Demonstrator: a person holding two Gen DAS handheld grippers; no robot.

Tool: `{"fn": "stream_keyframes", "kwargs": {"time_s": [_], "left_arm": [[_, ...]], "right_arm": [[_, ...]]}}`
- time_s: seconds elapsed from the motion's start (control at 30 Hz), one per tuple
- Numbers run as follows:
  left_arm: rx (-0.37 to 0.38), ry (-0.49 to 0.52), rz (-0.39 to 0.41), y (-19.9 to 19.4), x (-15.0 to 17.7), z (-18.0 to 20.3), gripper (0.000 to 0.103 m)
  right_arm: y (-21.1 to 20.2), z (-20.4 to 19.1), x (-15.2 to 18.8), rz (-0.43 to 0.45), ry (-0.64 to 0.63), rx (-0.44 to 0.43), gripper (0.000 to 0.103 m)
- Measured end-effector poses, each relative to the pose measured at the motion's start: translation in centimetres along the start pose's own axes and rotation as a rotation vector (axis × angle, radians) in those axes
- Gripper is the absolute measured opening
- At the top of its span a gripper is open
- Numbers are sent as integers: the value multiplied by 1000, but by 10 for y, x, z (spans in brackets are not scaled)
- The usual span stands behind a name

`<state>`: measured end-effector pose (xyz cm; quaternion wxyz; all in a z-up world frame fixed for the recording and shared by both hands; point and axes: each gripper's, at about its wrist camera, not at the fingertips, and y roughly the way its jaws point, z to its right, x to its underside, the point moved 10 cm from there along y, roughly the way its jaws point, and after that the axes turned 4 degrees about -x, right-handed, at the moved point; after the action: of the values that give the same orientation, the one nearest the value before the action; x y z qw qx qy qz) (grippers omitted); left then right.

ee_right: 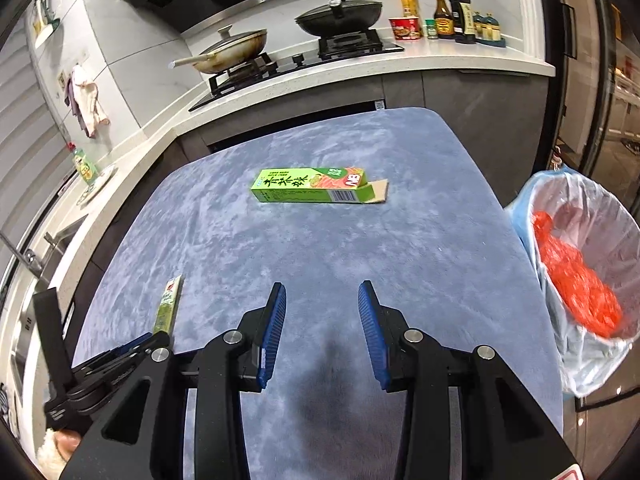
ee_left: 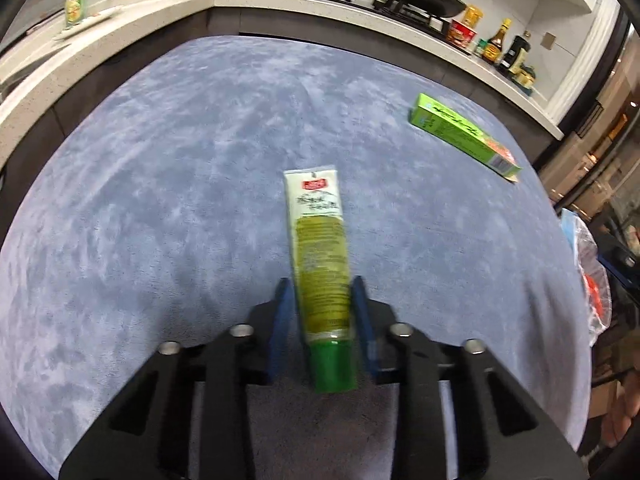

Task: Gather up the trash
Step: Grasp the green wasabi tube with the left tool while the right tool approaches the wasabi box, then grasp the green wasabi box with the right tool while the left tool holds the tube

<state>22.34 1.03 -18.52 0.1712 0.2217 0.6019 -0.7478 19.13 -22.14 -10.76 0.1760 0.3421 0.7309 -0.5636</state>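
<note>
A white and green tube (ee_left: 318,240) with a green cap lies lengthwise between the blue pads of my left gripper (ee_left: 321,282), which press on its lower half, cap toward the camera. In the right wrist view the same tube (ee_right: 168,304) pokes out of that gripper at the table's left edge. A green carton (ee_right: 312,185) with an open end flap lies flat farther back on the blue tablecloth (ee_right: 420,240); the left wrist view shows this carton (ee_left: 464,136) at the right. My right gripper (ee_right: 322,286) hovers open over bare cloth, nothing between its pads.
A bin lined with a pale plastic bag (ee_right: 584,208) stands off the table's right edge, with orange plastic (ee_right: 576,280) inside. A kitchen counter (ee_right: 360,66) with stove, pans and bottles wraps behind and to the left of the table.
</note>
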Motion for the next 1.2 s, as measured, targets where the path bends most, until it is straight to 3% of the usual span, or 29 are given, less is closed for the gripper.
{"fn": "stream_keyframes", "kwargs": {"time_s": [0.2, 0.3, 0.4, 0.53, 0.73, 0.97, 1.2], "left_arm": [[17, 15, -5, -8, -2, 4, 27], [25, 21, 3, -15, -8, 6, 27], [29, 24, 21, -22, -18, 7, 27], [43, 12, 45, -29, -38, 11, 27], [66, 26, 71, -23, -74, 32, 27], [69, 20, 63, 5, -104, 52, 27], [81, 2, 37, 16, -106, 58, 27]], "right_arm": [[31, -8, -27, -3, -111, -7, 37], [49, -10, -44, -4, -163, -13, 48], [68, -9, -60, -10, -196, -32, 50], [95, -4, -77, -39, -246, -47, 62], [127, -1, -94, -78, -315, -82, 69], [159, -8, -98, -169, -440, -148, 74], [167, -9, -84, -253, -515, -211, 75]]}}
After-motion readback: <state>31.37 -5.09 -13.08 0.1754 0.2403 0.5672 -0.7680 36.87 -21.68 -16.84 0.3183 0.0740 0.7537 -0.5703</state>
